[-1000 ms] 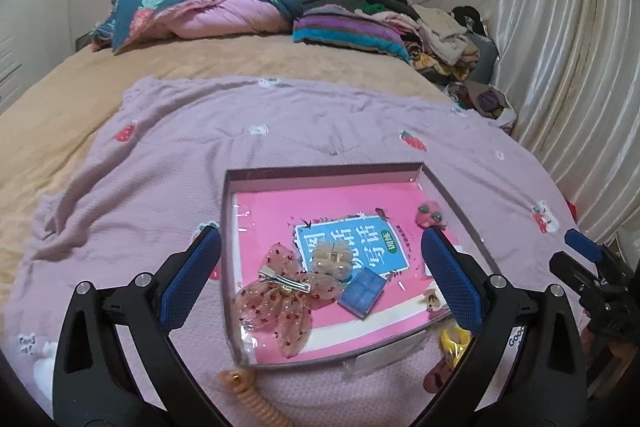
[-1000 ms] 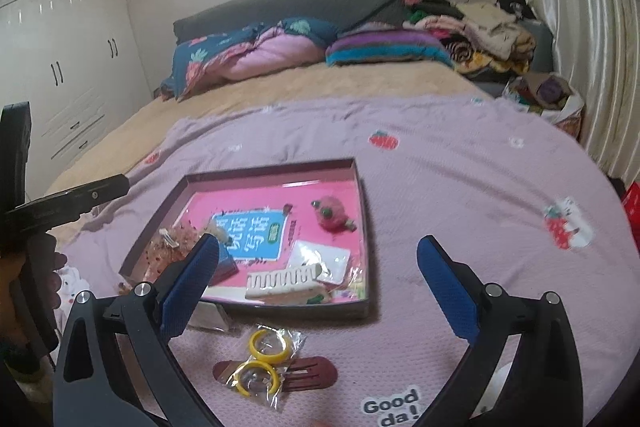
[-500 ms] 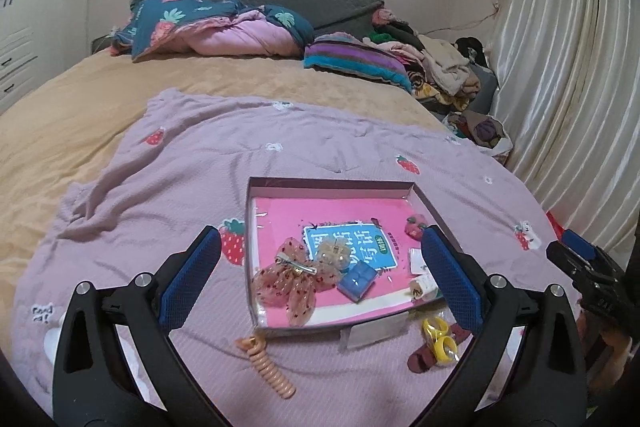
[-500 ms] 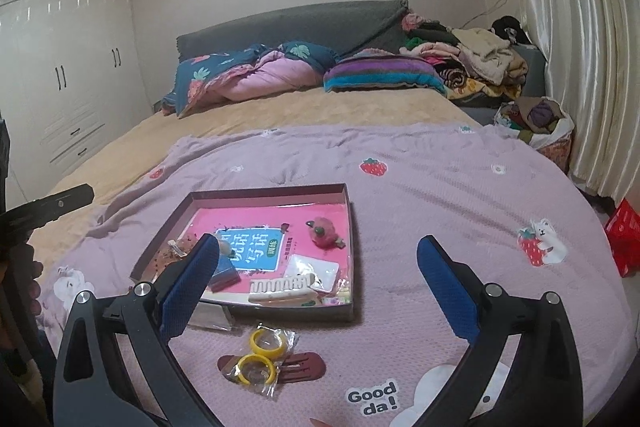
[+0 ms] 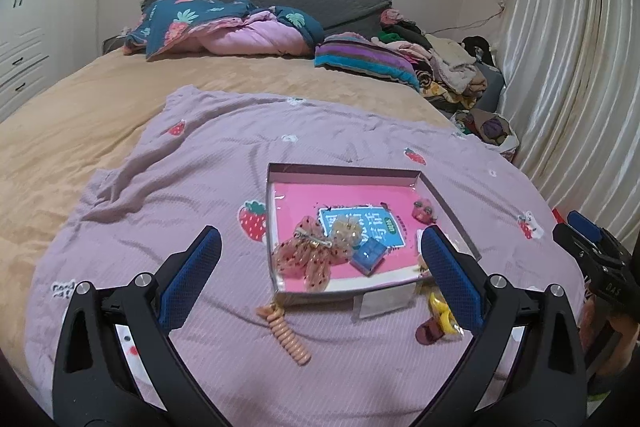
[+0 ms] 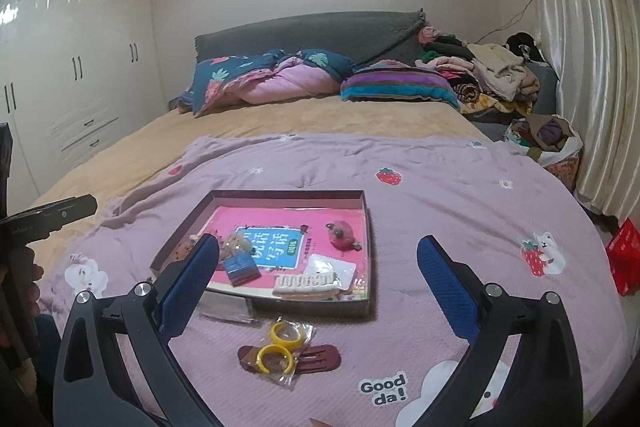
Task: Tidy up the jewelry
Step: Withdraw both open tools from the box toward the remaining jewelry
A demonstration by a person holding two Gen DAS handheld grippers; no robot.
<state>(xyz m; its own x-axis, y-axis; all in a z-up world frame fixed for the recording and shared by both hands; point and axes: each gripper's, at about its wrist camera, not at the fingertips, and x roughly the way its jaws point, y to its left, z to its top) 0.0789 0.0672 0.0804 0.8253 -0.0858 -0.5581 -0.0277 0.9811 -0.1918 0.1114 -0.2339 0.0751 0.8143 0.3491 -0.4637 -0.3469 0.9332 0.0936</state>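
Left gripper (image 5: pixel 318 259): jaws stood wide apart and empty, held above the blanket in front of the tray.
Right gripper (image 6: pixel 318 265): jaws likewise spread wide with nothing between them; seen from the left wrist it showed at the far right edge, held in a hand.
Tray (image 5: pixel 448 205): a shallow dark-rimmed box lay on the lilac strawberry-print blanket (image 5: pixel 200 187) spread over the bed; a pink booklet with a blue label (image 6: pixel 276 241) covered its floor.
Bow clip (image 5: pixel 310 257): a sheer dotted bow with a metal clip lay in the tray's near-left part, touching a smaller pale gold bow (image 5: pixel 348 229) on the booklet.
Blue box (image 5: pixel 370 255): a small blue square case sat in the tray just right of the bow clip.
Pink clip (image 6: pixel 342 233): a fuzzy pink piece rested in the tray near its right wall.
Comb (image 6: pixel 306 281): a pale comb lay along the tray's near edge beside a clear packet (image 6: pixel 330 267).
Yellow rings (image 6: pixel 280 345): two yellow rings in a clear bag lay on the blanket outside the tray, on top of a dark red hair clip (image 6: pixel 316 361).
Spiral hair tie (image 5: pixel 286 335): a peach coil lay on the blanket just outside the tray's near-left corner.
Clear packet outside (image 5: pixel 384 301): leaned against the tray's near wall.
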